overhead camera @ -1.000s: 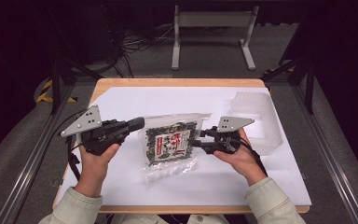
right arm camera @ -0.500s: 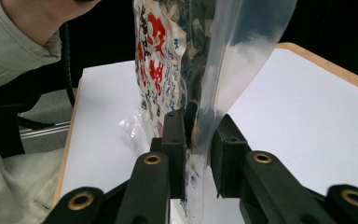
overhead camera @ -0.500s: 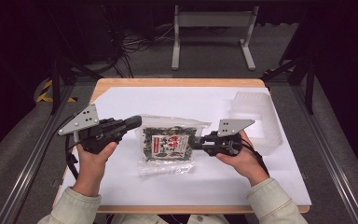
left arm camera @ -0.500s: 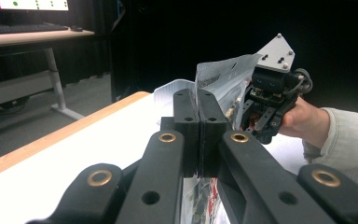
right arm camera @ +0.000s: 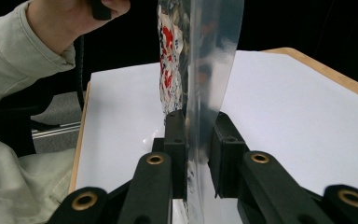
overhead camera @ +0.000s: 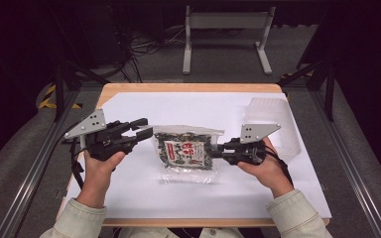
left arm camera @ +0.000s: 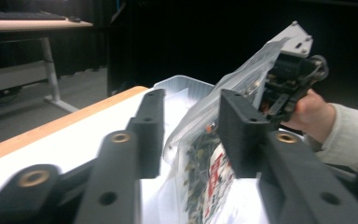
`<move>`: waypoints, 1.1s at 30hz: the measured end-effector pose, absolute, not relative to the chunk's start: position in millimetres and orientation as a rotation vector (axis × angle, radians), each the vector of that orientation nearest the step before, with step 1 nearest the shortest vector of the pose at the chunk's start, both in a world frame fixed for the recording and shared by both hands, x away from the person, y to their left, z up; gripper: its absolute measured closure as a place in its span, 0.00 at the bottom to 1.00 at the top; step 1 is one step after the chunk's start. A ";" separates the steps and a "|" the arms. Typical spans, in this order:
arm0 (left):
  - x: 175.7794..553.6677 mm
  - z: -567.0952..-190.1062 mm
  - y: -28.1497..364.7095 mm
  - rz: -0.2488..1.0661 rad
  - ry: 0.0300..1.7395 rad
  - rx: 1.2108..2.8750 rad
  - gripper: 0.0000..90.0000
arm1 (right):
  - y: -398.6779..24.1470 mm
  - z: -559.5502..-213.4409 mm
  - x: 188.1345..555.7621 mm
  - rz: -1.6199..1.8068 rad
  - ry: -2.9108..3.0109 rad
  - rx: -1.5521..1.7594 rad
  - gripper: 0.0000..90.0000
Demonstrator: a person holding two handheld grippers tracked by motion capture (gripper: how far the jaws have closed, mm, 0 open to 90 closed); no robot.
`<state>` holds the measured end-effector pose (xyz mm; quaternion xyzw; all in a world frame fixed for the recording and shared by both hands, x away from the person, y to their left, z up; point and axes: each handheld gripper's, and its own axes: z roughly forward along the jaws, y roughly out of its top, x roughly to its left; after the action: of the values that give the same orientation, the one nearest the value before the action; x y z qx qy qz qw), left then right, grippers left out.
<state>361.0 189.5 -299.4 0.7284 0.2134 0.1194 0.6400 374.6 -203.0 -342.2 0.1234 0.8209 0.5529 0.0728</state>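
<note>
High view: the table has a wooden edge and a white sheet over most of its top. A clear bag of dark contents with a red-and-white label sits at the middle of the sheet. My right gripper grasps the bag's right edge, jaws closed on the plastic, my right hand behind it. My left gripper sits just left of the bag with its jaws spread apart, released; I cannot tell from here whether a jaw tip touches the plastic. My left hand holds it above the sheet. A clear plastic tub stands at the far right of the sheet, just beyond my right gripper.

Left gripper view: my two black jaws stand wide apart, nothing clenched between them. The bag hangs in the gap ahead, tilted, its label side facing the right jaw. Beyond it, my right gripper holds the bag's far edge, with hand and pale sleeve behind. The tub shows behind the bag.

Right gripper view: my jaws are pressed against both sides of the bag's clear edge, which rises upright between them. The printed part of the bag is farther on. My left hand is at upper left.
</note>
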 end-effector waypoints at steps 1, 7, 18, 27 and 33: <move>361.4 -299.8 189.7 0.271 0.490 1.661 0.62 | -205.0 -340.9 374.6 1.663 2.461 0.375 0.88; 363.4 -304.1 190.7 0.299 0.510 1.690 0.54 | -214.9 -333.0 373.4 1.671 2.436 0.392 0.88; 368.6 -318.1 195.3 0.317 0.555 1.728 0.46 | -238.1 -315.3 371.8 1.675 2.370 0.457 0.88; 373.5 -335.0 201.7 0.291 0.597 1.745 0.44 | -257.8 -299.8 371.2 1.640 2.339 0.526 0.88; 376.4 -347.2 206.4 0.293 0.613 1.749 0.41 | -268.7 -292.5 371.6 1.617 2.316 0.579 0.88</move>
<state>376.4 206.4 -347.2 0.7518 0.2635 0.1260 0.5912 371.6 -268.7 -292.5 0.1990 0.7966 0.5562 0.1285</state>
